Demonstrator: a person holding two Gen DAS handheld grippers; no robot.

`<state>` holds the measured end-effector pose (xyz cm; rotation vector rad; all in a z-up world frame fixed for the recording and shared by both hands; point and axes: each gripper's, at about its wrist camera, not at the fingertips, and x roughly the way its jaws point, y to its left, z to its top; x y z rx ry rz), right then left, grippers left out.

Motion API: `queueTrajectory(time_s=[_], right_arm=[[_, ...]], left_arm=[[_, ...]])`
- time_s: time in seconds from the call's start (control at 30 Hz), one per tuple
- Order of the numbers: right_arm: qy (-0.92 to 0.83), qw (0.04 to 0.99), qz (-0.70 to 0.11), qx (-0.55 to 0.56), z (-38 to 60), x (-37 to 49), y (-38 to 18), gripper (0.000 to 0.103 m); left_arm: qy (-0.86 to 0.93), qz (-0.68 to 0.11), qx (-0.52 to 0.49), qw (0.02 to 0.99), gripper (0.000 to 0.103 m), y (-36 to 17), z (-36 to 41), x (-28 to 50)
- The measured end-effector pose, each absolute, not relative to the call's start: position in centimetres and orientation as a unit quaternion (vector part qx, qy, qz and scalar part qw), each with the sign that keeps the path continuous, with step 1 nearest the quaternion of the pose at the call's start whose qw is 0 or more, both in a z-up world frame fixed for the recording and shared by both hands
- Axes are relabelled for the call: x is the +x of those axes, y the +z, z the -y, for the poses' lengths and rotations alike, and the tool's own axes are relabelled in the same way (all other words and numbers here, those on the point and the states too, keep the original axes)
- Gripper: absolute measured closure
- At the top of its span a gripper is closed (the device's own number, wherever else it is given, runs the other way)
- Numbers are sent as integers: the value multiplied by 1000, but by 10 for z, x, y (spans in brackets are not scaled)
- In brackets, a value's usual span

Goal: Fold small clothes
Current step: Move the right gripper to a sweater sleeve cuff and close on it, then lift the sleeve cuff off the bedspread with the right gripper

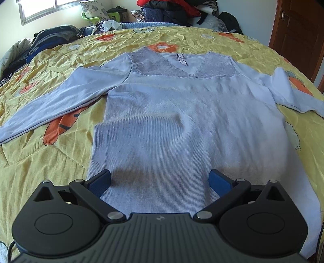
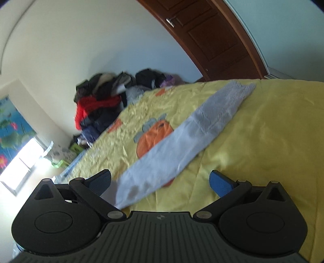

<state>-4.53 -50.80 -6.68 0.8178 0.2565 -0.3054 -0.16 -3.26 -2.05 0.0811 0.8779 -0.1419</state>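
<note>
A pale blue long-sleeved top (image 1: 182,113) with a lace yoke lies flat and face up on the yellow bedspread (image 1: 50,161), both sleeves spread out to the sides. My left gripper (image 1: 160,182) is open and hovers over the top's lower hem, holding nothing. In the right wrist view, one sleeve (image 2: 182,139) of the top runs diagonally across the bedspread (image 2: 273,131). My right gripper (image 2: 160,182) is open and empty just above the near end of that sleeve. This view is tilted and blurred.
Piles of dark and red clothes (image 1: 168,12) sit at the bed's far end, and they also show in the right wrist view (image 2: 97,101). More dark clothes (image 1: 52,36) lie at the far left. A brown wooden door (image 1: 297,36) stands at the right.
</note>
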Motion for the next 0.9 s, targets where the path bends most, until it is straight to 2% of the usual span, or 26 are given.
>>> queueTrajectory(time_s=[0.2, 0.27, 0.37, 0.4, 0.43, 0.47, 0.5, 0.53, 0.6, 0.7, 0.9], right_arm=[[-187, 892, -111, 396, 534, -11, -66, 1], [-207, 887, -104, 399, 542, -3, -66, 6], [-228, 881, -96, 404, 555, 9, -71, 26], [-235, 877, -94, 409, 560, 10, -73, 38], [-244, 868, -92, 422, 565, 10, -77, 54], [-250, 858, -91, 440, 571, 10, -82, 63], [-254, 846, -90, 459, 578, 11, -87, 85], [-253, 831, -83, 487, 584, 8, -95, 101], [-238, 822, -69, 513, 591, 8, -102, 102], [-238, 828, -68, 503, 588, 9, -101, 98], [-207, 849, -34, 485, 573, 17, -82, 98]], left_arm=[[-68, -424, 41, 902, 0, -21, 33, -1], [-68, -424, 41, 902, 0, -21, 33, -1], [-68, -424, 41, 902, 0, -21, 33, -1], [-69, -424, 41, 902, 0, -21, 33, -1], [-69, -424, 41, 902, 0, -21, 33, -1], [-69, -424, 41, 902, 0, -21, 33, -1], [-69, -424, 41, 902, 0, -21, 33, -1], [-70, -424, 40, 902, 0, -21, 34, 0], [-72, -423, 39, 902, 0, -21, 34, 1], [-74, -424, 40, 902, 0, -21, 34, 6], [-72, -419, 37, 905, 0, -16, 35, 18]])
